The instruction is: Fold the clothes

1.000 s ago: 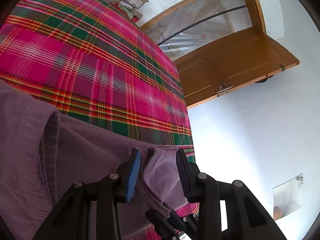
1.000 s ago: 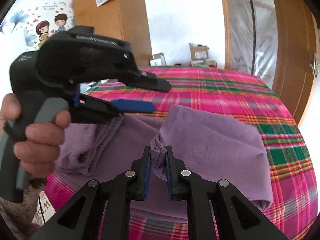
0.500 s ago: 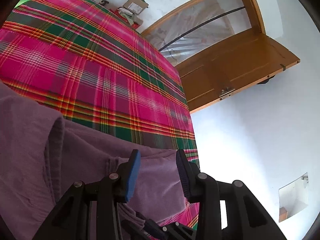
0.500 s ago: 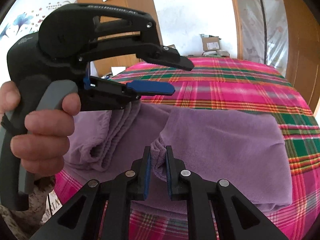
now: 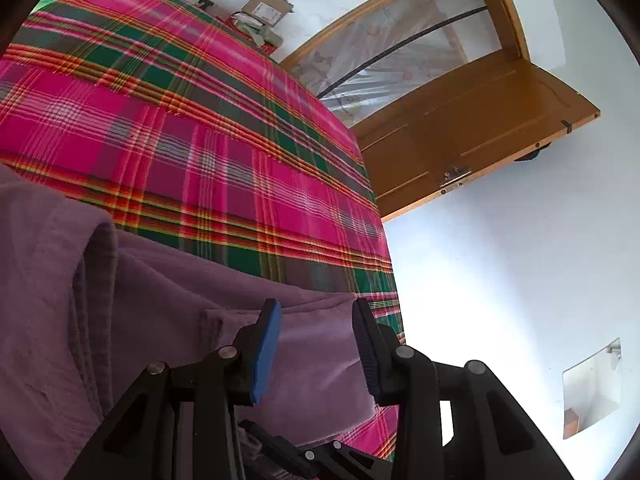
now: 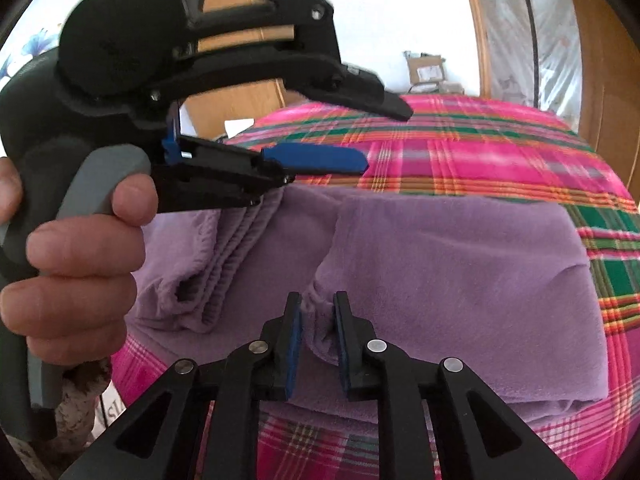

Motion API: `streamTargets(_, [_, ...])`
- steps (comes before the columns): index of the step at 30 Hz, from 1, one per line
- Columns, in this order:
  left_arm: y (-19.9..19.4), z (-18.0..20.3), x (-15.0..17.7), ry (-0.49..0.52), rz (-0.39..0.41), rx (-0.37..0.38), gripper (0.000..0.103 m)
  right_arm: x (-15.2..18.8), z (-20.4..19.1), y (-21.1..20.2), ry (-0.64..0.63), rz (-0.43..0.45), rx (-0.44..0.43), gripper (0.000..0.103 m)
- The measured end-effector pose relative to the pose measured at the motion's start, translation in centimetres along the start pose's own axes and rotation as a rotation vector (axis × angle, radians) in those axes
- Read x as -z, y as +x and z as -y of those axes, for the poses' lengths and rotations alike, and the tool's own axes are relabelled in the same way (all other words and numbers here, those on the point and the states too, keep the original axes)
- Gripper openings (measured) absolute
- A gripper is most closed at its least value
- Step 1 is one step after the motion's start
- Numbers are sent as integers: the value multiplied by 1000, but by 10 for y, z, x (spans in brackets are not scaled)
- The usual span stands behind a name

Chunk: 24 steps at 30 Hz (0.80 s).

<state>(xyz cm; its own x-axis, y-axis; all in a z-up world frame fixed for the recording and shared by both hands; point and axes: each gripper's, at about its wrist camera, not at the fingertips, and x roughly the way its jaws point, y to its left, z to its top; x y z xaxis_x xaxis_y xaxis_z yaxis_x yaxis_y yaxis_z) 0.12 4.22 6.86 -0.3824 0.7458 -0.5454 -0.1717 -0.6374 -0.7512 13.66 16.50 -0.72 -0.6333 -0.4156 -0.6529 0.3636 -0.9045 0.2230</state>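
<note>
Purple fleece garment (image 6: pixel 440 280) looked soft and limp; its folded edge lay between the opening right gripper (image 6: pixel 317 336), while the left gripper (image 5: pixel 316 344) stood released above it.

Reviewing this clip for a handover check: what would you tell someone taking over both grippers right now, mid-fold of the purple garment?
Left gripper: open, over the purple garment, gripping nothing.
Right gripper: jaws opening, a bunched fold of the garment between them, pads coming off it.
Garment lies on the plaid bedspread, near the front edge; one layer is already folded over the rest, with a ribbed band bunched on the left in the right wrist view.
Left to do, probably: clear the right gripper, smooth the bunch, finish the remaining fold.
</note>
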Motion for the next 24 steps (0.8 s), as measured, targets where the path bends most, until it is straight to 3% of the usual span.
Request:
streamTargets(4, [1,6,4,35,-3,-23,37,-1,13,-17,29,1,-17,31])
streamTargets(8, [5,11,3,61,-13,-62,37,2,42,-48,101,31,-24,32])
streamTargets(12, [12,30,-5,127,-29,-79,37,12,76,-84,172,97,65,32])
streamTargets(17, [37,58,-12,220,-96,-86,37,29,112,-97,291,120,194,32])
streamTargets(21, [66,82,-12,331,-176,-135,37,41,133,-101,366,124,188,32])
streamTargets(24, [91,88,-11,342,-261,-145,37,41,143,-99,381,108,133,32])
